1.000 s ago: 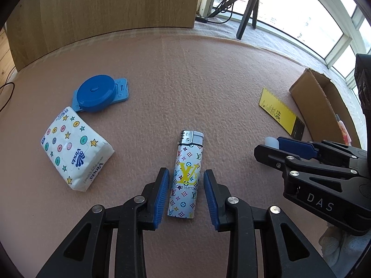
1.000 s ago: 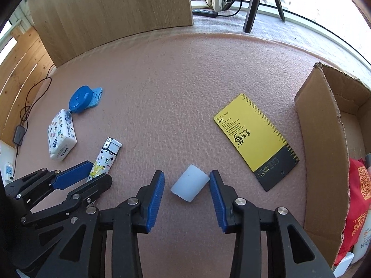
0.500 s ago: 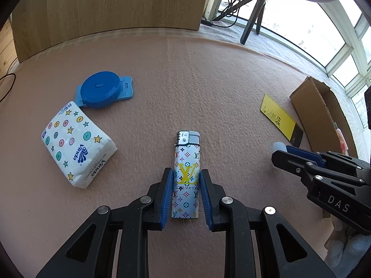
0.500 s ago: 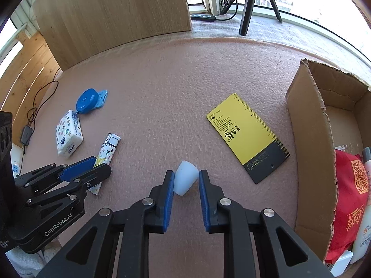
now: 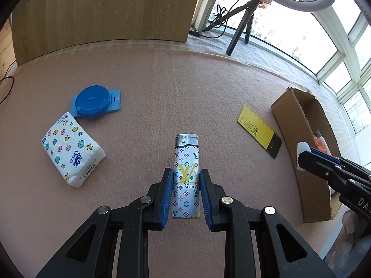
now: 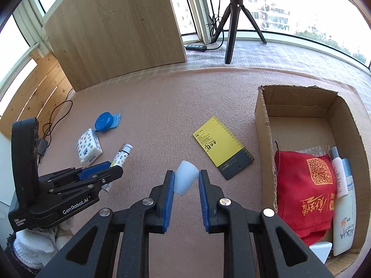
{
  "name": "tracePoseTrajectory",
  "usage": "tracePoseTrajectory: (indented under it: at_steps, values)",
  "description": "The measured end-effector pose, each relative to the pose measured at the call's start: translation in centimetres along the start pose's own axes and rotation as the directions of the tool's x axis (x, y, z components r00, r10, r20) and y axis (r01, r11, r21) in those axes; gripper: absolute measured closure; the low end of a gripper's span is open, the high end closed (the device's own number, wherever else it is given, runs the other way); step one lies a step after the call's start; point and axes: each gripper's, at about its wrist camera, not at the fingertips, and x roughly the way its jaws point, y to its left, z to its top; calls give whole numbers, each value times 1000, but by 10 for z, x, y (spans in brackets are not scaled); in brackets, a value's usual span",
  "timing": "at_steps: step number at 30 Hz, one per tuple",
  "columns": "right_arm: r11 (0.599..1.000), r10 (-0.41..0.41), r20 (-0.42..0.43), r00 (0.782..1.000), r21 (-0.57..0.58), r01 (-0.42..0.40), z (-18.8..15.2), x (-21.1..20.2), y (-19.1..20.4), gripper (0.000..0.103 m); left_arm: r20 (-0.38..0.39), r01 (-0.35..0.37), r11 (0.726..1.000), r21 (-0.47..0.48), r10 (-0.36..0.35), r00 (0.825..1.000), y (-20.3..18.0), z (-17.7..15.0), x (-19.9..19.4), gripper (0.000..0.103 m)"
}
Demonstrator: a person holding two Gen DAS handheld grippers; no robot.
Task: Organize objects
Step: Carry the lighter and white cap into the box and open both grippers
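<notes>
I am mid-pickup, both tools loaded. My left gripper (image 5: 186, 193) is closed on a patterned lighter (image 5: 186, 176). Its long axis runs along the fingers and its metal head points to 12 o'clock, past the tips. My right gripper (image 6: 184, 183) is pinched on a small white cup (image 6: 186, 179), tilted, its wide mouth toward 12 o'clock and narrow base toward 6. The cup sits near the fingertips, so the grip looks shallow. The cardboard box (image 6: 263, 125) lies at 3 o'clock from the right gripper, already holding a red bag (image 6: 303, 192). I judge the next move is carrying both across to the box. A tissue pack (image 5: 71, 149), a blue tape measure (image 5: 92, 102) and a yellow card (image 6: 222, 147) lie on the pink mat (image 6: 162, 104).
</notes>
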Motion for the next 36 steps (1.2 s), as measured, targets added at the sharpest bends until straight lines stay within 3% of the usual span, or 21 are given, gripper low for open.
tracePoseTrajectory:
  at_steps: [8,19,28,36]
  values:
    - [996,-83,64,994,50,80,-9,-43,-45,84,38,49,996,76,-52,998,-52,16,-12,78]
    - [980,-143,68,987,149,131,-28,-68,-107,84,48,128,967,220,-142,989,-154,33,-7,78]
    - [975,-160,62,985,167,147,-18,-61,-140,84,31,135,948,287,-150,988,-218,49,25,78]
    - [978,-157,36,987,141,150,-9,-45,-149,84,-3,119,944,308,-124,992,-249,58,58,78]
